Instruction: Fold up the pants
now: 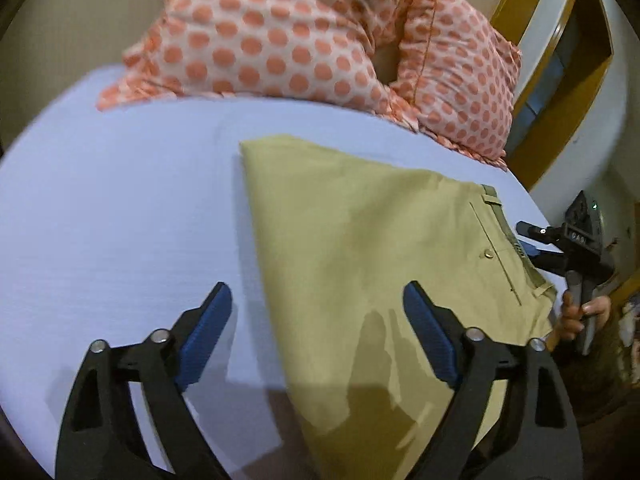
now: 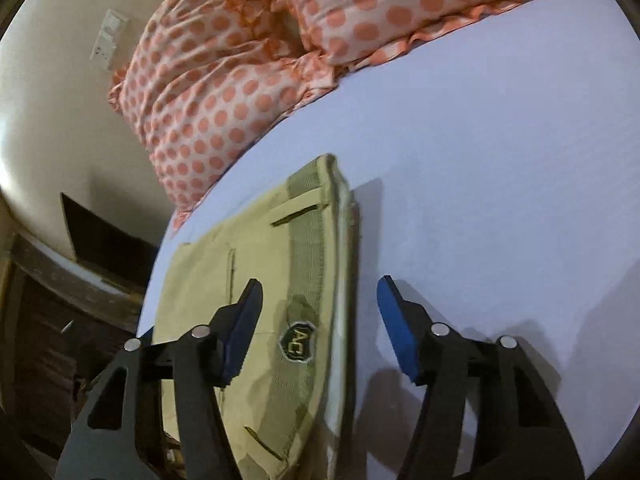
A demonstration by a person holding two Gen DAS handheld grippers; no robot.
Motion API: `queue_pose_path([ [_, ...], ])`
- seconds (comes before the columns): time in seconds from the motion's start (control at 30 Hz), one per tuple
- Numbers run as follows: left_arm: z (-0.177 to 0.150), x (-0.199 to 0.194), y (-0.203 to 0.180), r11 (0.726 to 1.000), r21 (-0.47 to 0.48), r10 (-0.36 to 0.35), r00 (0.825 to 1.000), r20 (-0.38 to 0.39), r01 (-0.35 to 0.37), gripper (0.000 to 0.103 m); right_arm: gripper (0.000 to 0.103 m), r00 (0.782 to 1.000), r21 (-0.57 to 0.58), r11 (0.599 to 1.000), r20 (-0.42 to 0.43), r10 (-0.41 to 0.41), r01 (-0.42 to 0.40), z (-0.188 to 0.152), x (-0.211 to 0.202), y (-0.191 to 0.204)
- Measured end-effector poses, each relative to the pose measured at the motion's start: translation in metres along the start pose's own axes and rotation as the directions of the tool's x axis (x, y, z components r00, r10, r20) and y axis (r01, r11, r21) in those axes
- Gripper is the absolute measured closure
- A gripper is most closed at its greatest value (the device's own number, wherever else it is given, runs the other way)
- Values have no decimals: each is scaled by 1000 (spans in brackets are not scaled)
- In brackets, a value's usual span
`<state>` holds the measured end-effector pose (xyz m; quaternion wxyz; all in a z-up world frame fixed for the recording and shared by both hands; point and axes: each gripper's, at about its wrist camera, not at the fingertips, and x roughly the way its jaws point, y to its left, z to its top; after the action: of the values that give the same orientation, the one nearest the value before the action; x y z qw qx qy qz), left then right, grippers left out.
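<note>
Khaki pants lie folded flat on a pale blue bed sheet. Their waistband with belt loops and a back pocket button is at the right end. My left gripper is open and empty, hovering over the folded left edge of the pants. My right gripper is open and empty above the waistband, near a dark oval label. The right gripper also shows in the left wrist view at the waistband, held by a hand.
Two pillows with orange dots lie at the head of the bed, also in the right wrist view. A dark wooden side table stands beside the bed. A wall with a switch plate is behind.
</note>
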<state>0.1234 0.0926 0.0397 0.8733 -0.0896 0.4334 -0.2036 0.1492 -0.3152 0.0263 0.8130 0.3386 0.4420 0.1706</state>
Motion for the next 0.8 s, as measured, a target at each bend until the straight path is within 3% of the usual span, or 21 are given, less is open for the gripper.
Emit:
queue_pose_path([
  [0.03, 3, 5, 0, 1000, -1, -16, 1000, -17, 16, 22, 57, 998, 15, 999, -28, 53, -52, 0, 7, -1],
  [0.2, 22, 32, -2, 999, -6, -51, 995, -85, 50, 23, 61, 989, 23, 989, -45, 144, -143, 1, 16, 0],
  [0.3, 32, 37, 4, 996, -54, -77, 992, -100, 72, 31, 86, 982, 68, 983, -69, 176, -171, 5, 21, -11],
  [0.43, 37, 36, 14, 995, -91, -39, 993, -108, 30, 89, 91, 956, 141, 954, -87, 280, -266, 5, 21, -23],
  [0.53, 51, 29, 9, 998, -66, -18, 997, -81, 12, 94, 93, 942, 146, 936, -59, 331, -320, 18, 18, -17],
  [0.63, 77, 36, -8, 999, 1, 45, 998, -43, -45, 95, 94, 949, 111, 944, -18, 314, -310, 51, 15, -4],
  [0.73, 111, 56, -20, 995, 28, 97, 995, 8, -97, 96, 95, 965, 99, 960, 38, 261, -263, 82, 14, -1],
  [0.8, 131, 79, -27, 984, 38, 172, 984, 36, -174, 95, 94, 981, 102, 978, 86, 175, -183, 103, 22, -3],
])
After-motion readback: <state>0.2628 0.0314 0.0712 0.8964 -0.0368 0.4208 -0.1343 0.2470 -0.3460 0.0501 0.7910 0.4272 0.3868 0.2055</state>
